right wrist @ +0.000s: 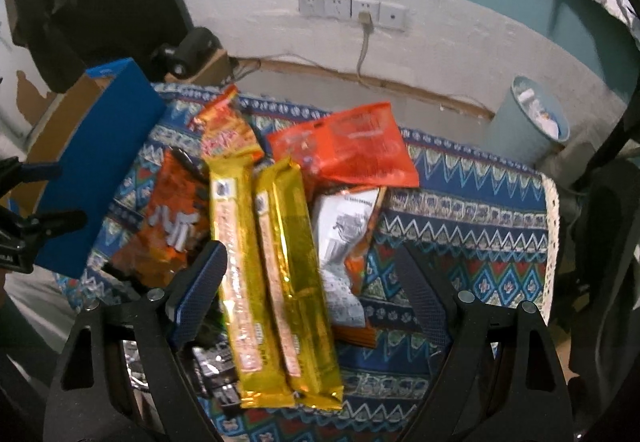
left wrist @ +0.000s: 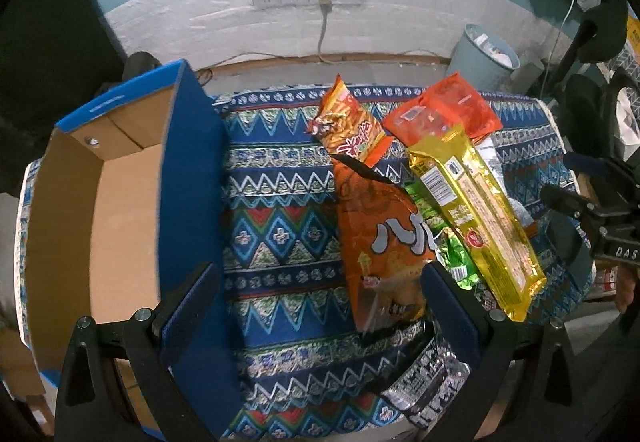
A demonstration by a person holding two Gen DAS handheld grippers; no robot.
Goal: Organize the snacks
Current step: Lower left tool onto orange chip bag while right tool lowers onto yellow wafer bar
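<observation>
1. Left of everything, an open cardboard box (left wrist: 120,202) with blue outer walls stands on the patterned tabletop (left wrist: 280,170).
2. Beside it lies a heap of snacks: an orange bag (left wrist: 380,238), two gold packs (right wrist: 276,262) side by side and a red pouch (right wrist: 352,150).
3. Left hand-held gripper (left wrist: 320,302) is spread, one finger touching the orange bag.
4. Right hand-held gripper (right wrist: 316,282) is spread wide around the gold packs.

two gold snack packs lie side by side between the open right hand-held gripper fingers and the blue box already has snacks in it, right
Not quite: the blue cardboard box holds no visible snacks, as the left wrist view shows. The rest stands: two gold snack packs lie side by side between the open right hand-held gripper fingers.
</observation>
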